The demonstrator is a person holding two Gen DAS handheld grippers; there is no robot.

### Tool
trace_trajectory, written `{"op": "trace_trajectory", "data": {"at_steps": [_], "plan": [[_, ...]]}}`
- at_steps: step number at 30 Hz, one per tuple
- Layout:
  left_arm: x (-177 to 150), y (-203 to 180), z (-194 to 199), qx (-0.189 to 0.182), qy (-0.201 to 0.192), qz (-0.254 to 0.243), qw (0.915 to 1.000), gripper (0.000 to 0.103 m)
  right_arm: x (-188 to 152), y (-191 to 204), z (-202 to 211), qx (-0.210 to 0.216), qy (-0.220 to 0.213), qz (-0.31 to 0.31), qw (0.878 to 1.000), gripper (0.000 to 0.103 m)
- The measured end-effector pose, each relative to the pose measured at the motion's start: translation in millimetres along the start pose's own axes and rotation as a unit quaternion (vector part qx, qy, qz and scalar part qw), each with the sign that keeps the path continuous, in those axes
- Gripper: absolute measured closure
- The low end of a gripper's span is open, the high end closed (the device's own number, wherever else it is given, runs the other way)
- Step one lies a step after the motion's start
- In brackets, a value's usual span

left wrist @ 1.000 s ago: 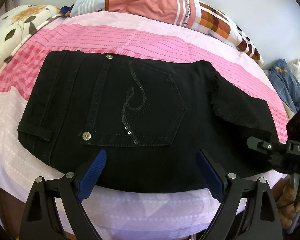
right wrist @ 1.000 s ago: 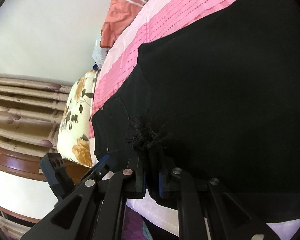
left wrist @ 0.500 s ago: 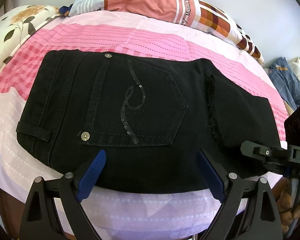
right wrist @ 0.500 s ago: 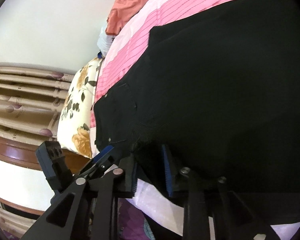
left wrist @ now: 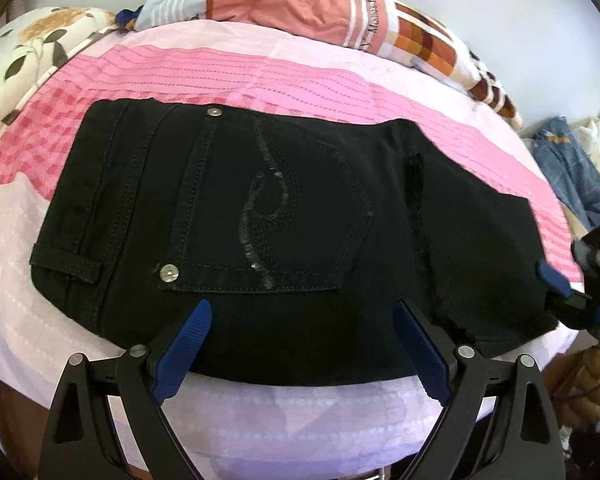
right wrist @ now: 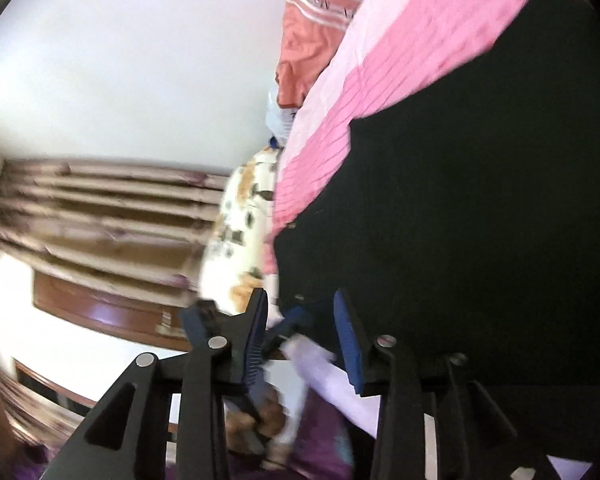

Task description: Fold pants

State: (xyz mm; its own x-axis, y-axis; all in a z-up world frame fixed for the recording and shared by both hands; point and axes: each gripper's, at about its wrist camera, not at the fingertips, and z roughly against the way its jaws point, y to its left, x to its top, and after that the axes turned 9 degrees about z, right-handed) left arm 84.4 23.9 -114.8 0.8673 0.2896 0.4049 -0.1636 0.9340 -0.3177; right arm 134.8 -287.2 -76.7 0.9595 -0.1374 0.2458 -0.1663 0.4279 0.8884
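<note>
Releasing is under way at the right gripper (right wrist: 304, 332): a second ago its pads were clamped on the frayed hem of the pants (left wrist: 260, 216), half a second ago they were parting, and now its jaws are opening with no cloth between them, only the near edge of the bed (left wrist: 300, 420) and blurred floor showing through the gap. In the left wrist view the right gripper is now standing clear at the right edge of the bed, just beside the folded leg end. The frayed hem (left wrist: 418, 216) is lying flat across the seat beside the back pocket (left wrist: 276, 212), where earlier it was lifted and skewed. The left gripper (left wrist: 300, 344) is hovering released over the near edge of the pants, gripping nothing, as in both earlier frames. Judged from this, the leg fold is set down and another fold is likely remaining. The pants are lying across the middle of the bed, with pillows (left wrist: 300, 12) along the far edge.
</note>
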Motion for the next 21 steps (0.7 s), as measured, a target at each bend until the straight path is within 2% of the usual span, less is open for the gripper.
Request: {"op": "trace_trajectory", "data": {"at_steps": [3,6,7,13,16,18,21], "plan": [[0.7,-6.7,4.0,-0.043,0.008,-0.011,0.9990,0.011,-9.6,-3.4,16.2,-0.035,0.012,0.019,0.999,0.063],[0.4,-11.8,6.4,-0.097,0.022,-0.015,0.9950,0.011,-17.8,-5.7,20.7,-0.021,0.017,0.020,0.999,0.063],[0.4,-13.3,6.8,-0.104,0.025,-0.014,0.9941,0.011,-19.7,-3.4,18.3,-0.020,0.019,0.027,0.999,0.063],[0.5,-15.1,5.3,-0.109,0.034,-0.011,0.9934,0.011,-26.0,16.0,-20.5,-0.015,0.067,0.094,0.993,0.065],[-0.4,-15.1,3.7,-0.109,0.041,-0.007,0.9932,0.011,-29.7,21.1,-48.6,-0.047,0.107,0.136,0.984,0.075],[-1.2,-14.3,3.3,-0.107,0.043,-0.008,0.9933,0.011,-27.8,17.7,-62.2,-0.062,0.119,0.142,0.981,0.083],[-1.9,-14.9,5.3,-0.115,0.053,-0.014,0.9919,0.011,-18.2,13.5,-56.4,-0.019,0.101,0.109,0.989,0.084]]}}
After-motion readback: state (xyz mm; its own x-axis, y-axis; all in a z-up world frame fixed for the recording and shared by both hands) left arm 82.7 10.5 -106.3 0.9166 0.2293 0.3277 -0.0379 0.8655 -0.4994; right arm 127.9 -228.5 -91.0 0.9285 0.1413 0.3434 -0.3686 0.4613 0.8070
